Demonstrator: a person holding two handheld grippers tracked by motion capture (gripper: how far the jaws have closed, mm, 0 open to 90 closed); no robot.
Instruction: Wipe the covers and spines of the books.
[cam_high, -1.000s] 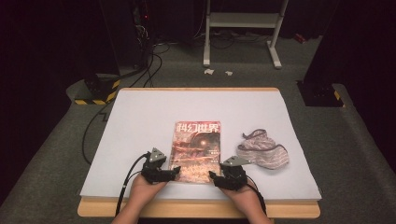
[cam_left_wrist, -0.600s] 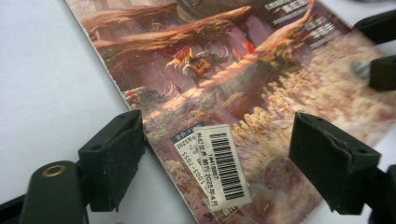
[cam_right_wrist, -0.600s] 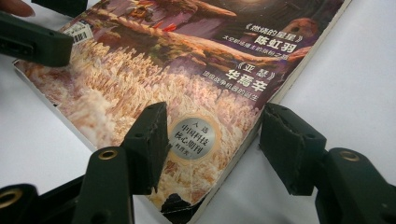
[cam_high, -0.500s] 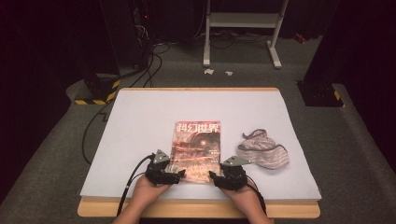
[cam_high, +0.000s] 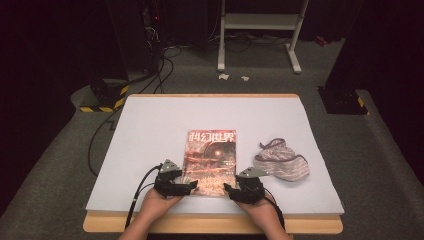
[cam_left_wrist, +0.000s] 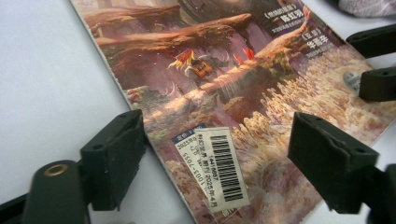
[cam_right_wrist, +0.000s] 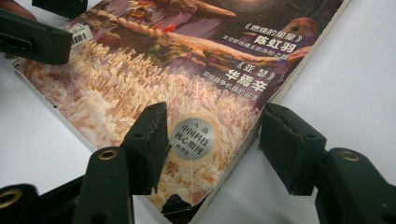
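The left gripper (cam_high: 192, 186) and right gripper (cam_high: 226, 189) have not shifted since a second ago, fingers wide and empty over the magazine's (cam_high: 210, 160) near corners. The magazine lies flat mid-counter (cam_high: 150, 130), ungrasped; a cloth (cam_high: 281, 162) sits right.

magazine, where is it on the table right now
In the high view the magazine lies flat near the table's middle, left of the crumpled cloth, its near corners flanked by the left gripper and right gripper.
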